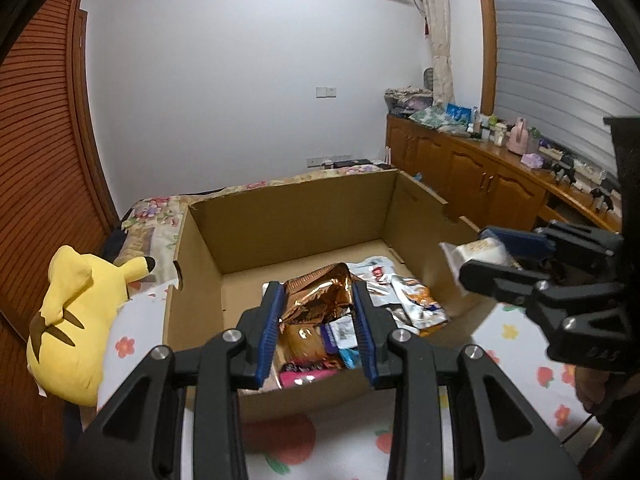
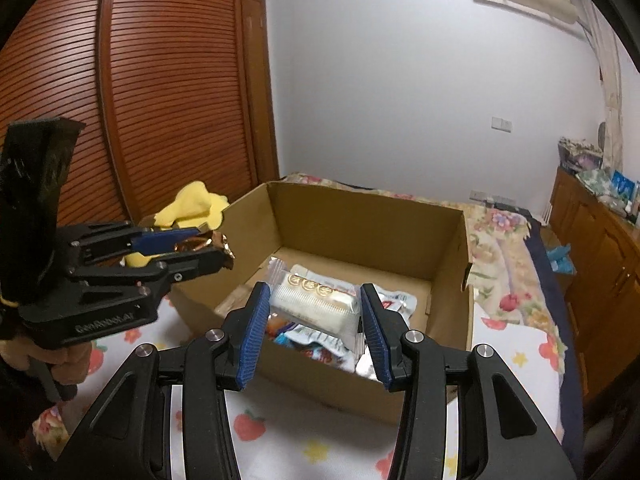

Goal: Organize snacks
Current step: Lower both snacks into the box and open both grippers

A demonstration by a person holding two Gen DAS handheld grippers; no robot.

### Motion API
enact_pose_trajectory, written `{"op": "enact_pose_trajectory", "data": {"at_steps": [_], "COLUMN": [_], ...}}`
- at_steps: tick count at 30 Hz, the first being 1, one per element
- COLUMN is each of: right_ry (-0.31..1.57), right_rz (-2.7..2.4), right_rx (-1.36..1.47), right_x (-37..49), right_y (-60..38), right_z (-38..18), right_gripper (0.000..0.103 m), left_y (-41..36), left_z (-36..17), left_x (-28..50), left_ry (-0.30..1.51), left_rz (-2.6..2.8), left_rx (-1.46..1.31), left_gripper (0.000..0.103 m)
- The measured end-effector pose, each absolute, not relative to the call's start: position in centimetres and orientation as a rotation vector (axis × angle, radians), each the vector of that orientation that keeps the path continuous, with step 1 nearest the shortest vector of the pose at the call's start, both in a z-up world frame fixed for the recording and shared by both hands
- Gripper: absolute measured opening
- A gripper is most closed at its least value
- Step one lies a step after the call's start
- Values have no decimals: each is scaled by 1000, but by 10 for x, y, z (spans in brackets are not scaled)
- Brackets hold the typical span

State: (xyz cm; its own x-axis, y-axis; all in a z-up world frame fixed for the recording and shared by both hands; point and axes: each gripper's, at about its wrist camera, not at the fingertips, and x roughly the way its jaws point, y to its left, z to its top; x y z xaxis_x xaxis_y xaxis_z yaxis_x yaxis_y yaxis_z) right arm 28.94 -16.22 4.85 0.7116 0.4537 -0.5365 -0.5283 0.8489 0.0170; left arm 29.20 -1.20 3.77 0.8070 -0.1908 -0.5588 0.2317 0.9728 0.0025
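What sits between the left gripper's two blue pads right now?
A crinkled copper foil snack bag sits between the left gripper pads, above the cardboard box. The left wrist view shows it; the right wrist view confirms the grip.

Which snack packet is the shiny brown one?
The crinkly copper-foil packet held in the left gripper. The packet in the right gripper is white.

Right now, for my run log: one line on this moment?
left gripper: shut on copper foil packet | right gripper: shut on white wrapped snack | both above brown cardboard box
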Motion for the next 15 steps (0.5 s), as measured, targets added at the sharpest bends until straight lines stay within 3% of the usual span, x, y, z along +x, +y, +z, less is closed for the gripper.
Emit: {"op": "enact_pose_trajectory", "data": {"at_steps": [10,15], "right_ry": [625,629], "right_rz": [515,485], "right_rx": [-124,-129], "right_x": [322,325], "right_y": [-167,-165], "right_z": [26,24], "right_gripper": [48,55], "left_y": [-9,-9], "left_z": [14,11], "left_x": [318,319], "left_ry": [642,642], "left_rz": [-206,-199], "left_rx": [46,39], "left_gripper": [34,41]}}
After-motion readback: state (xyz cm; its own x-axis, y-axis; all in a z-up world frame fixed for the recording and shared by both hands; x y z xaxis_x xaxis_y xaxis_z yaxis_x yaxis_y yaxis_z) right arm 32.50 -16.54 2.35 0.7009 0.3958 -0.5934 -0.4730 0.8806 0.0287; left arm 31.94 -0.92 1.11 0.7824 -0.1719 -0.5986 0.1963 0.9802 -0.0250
